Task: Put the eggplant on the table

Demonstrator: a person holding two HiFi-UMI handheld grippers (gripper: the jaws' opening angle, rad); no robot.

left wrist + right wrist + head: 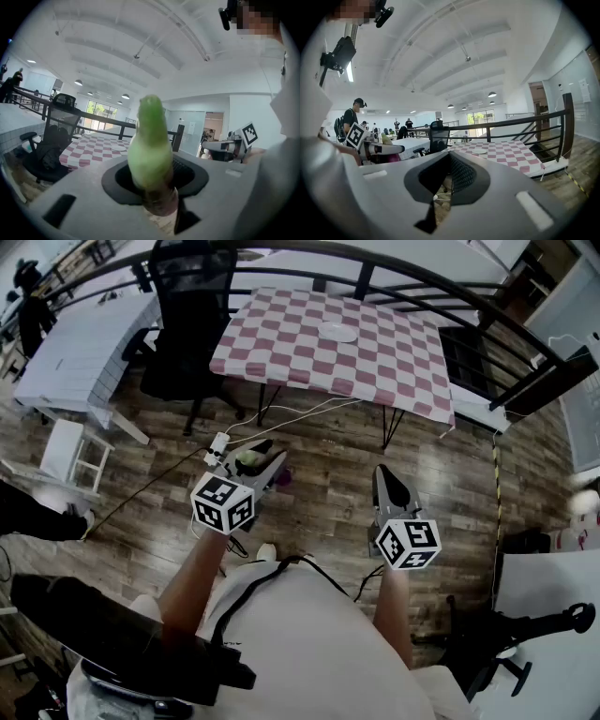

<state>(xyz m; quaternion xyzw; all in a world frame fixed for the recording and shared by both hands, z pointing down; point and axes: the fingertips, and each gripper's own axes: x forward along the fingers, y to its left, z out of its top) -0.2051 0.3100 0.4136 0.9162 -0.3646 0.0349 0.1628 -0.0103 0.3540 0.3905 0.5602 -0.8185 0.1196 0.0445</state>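
The head view looks steeply down from above the person onto the wooden floor [328, 456], with the checkered bench [337, 343] on the far side. Both gripper views sit low and face almost level toward that bench. In the left gripper view the bench [91, 147] lies far left behind the very near eggplant [150, 154]. In the right gripper view the bench [506, 154] lies far right. All three views share the bench and the black chair [187, 324].

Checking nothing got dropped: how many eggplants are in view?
1. The eggplant is gripped in the left tongs, held above the wood floor, short of the checkered table. The right tongs hold nothing. Others may be hidden.
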